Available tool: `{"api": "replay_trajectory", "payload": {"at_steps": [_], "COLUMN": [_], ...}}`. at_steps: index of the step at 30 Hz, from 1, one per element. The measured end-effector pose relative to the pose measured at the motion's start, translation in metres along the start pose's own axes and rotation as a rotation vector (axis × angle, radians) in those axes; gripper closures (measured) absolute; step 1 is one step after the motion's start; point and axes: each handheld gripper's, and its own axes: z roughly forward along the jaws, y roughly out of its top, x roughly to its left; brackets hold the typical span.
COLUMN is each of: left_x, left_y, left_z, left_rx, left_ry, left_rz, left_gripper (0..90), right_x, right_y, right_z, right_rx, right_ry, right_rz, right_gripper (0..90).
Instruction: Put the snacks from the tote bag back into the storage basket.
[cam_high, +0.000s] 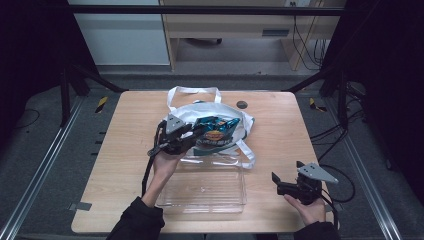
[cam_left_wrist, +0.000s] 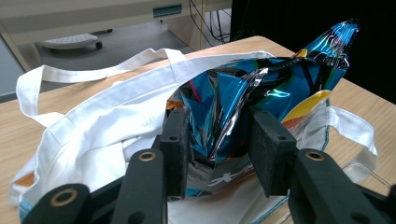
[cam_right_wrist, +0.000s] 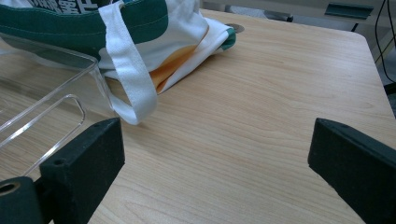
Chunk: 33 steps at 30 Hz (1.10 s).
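At the centre of the light wooden table (cam_high: 125, 150), a shiny blue foil snack bag (cam_high: 216, 131) with a yellow-and-orange logo lies on a white cloth tote bag (cam_high: 235, 116) with green trim and long white handles. The left gripper (cam_left_wrist: 218, 135) has the crumpled end of the snack bag between its two black jaws; they stand narrow, close against the foil on both sides, though I cannot tell whether the pads press it. In the high view this left gripper sits at about nine o'clock of the snack bag. A clear rectangular plastic tray (cam_high: 202, 187) lies at six o'clock of the tote bag, touching its edge. The right gripper (cam_right_wrist: 215, 154) hovers over bare wood at four o'clock of the tray, jaws wide apart, holding nothing.
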Motion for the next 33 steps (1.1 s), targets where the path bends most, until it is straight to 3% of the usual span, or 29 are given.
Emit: {"api": "replay_trajectory", "payload": {"at_steps": [10, 19, 25, 33], "left_x": [-0.0011, -0.0015, -0.0022, -0.0036], "left_y": [0.0031, 0.0044, 0.0045, 0.0054], "left_z": [0.0059, 0.0068, 0.0062, 0.0052], "left_rx": [-0.002, 0.002, 0.009, -0.008], "left_ry": [-0.019, -0.011, -0.005, 0.0], "left_rz": [-0.006, -0.004, -0.002, -0.043], "left_gripper": [67.2, 83.4, 87.1, 88.5], "right_x": [-0.0001, 0.0, 0.0, -0.0003], "right_y": [-0.0002, -0.0003, -0.0003, -0.0005], "right_z": [0.0006, 0.0007, 0.0008, 0.0006], "right_rx": [0.002, 0.005, 0.006, 0.005], "right_ry": [0.003, 0.007, 0.007, 0.006], "right_rz": [0.001, 0.006, 0.006, 0.004], "right_gripper": [4.1, 4.1, 4.1, 4.2]}}
